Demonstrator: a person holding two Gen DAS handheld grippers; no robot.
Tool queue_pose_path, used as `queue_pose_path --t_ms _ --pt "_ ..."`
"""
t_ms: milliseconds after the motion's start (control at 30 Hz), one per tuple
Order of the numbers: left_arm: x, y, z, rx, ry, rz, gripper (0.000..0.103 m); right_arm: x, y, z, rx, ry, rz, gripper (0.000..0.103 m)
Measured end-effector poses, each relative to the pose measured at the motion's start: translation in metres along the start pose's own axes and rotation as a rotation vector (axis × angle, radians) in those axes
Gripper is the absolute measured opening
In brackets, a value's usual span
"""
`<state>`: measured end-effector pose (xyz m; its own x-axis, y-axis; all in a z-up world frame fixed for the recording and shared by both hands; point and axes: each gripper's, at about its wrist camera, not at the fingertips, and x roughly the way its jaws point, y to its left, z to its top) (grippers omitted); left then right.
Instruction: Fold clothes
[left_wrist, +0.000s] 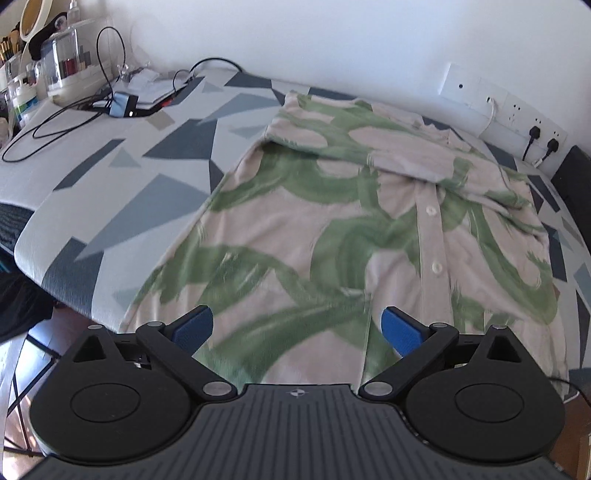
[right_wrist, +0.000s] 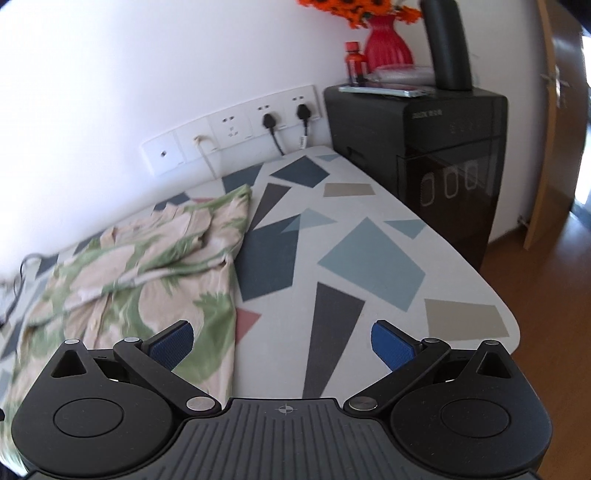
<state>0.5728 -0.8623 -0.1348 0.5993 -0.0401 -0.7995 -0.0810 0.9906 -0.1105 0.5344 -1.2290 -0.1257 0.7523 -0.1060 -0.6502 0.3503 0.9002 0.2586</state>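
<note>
Your left tongs hover released above the hem of the beige, green-leafed button shirt; your right tongs, also spread wide, overlook the geometric-patterned desk beside it.

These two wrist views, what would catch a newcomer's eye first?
The green leaf-print shirt spread button-side up across the geometric-patterned board, its sleeves folded in. Next, the red vase of orange flowers on the black cabinet at the board's far end. Both the left gripper and right gripper are open, holding nothing.
</note>
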Motion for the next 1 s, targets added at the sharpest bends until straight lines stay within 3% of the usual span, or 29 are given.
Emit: queue_pose_path --t_ms 267,600,867,1000 --pt "-0.004 0.012 -0.017 -0.048 0.115 -0.015 0.1 -0.006 0.013 -0.01 -0.021 0.008 0.014 0.102" --pt "-0.01 0.036 -0.027 -0.059 0.164 0.025 0.1 0.003 0.019 -0.017 0.048 0.04 0.015 0.102" --pt "-0.008 0.038 -0.036 -0.017 0.183 0.022 0.1 0.006 0.023 -0.031 0.041 0.082 0.0 0.102" --pt "-0.007 0.043 -0.035 -0.004 0.139 0.038 0.1 0.005 0.025 -0.038 0.024 0.099 -0.011 0.102"
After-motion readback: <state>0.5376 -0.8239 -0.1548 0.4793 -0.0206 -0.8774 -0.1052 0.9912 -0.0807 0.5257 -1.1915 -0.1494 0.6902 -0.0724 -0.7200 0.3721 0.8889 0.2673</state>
